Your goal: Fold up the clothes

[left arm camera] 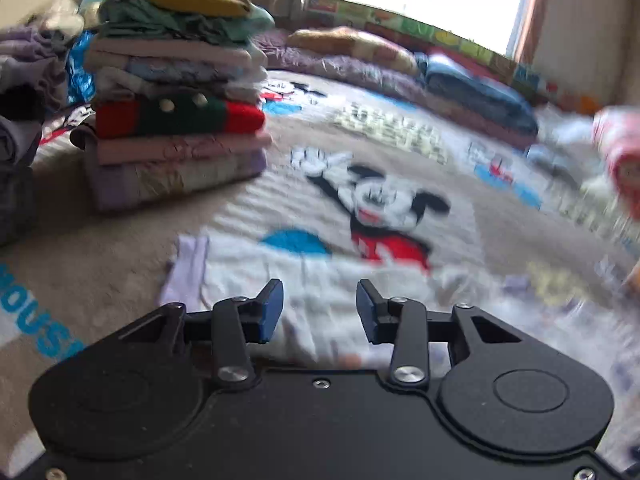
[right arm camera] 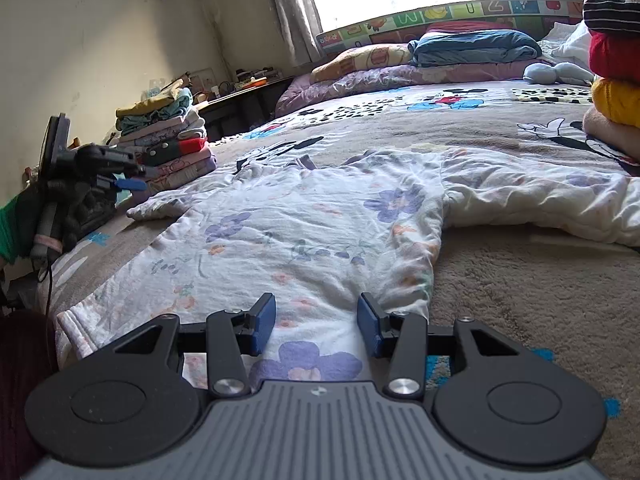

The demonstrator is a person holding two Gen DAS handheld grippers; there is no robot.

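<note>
A white garment with purple flowers [right arm camera: 304,224] lies spread flat on the cartoon-print bedspread [right arm camera: 520,280], sleeves out to both sides. My right gripper [right arm camera: 316,328] hovers open over its near hem, nothing between the blue pads. The left wrist view is blurred; there the same white garment [left arm camera: 304,292] lies under my open left gripper [left arm camera: 320,308], near its lilac-trimmed edge. In the right wrist view the left gripper [right arm camera: 132,180] is at far left, held by a gloved hand with a green sleeve, above the garment's left sleeve.
A tall stack of folded clothes [left arm camera: 176,92] [right arm camera: 168,140] stands at the bed's left side. Pillows and a blue blanket [right arm camera: 472,48] line the headboard under the window. Piled red and yellow clothes [right arm camera: 612,72] sit at the right. Dark clothing [left arm camera: 16,160] lies at far left.
</note>
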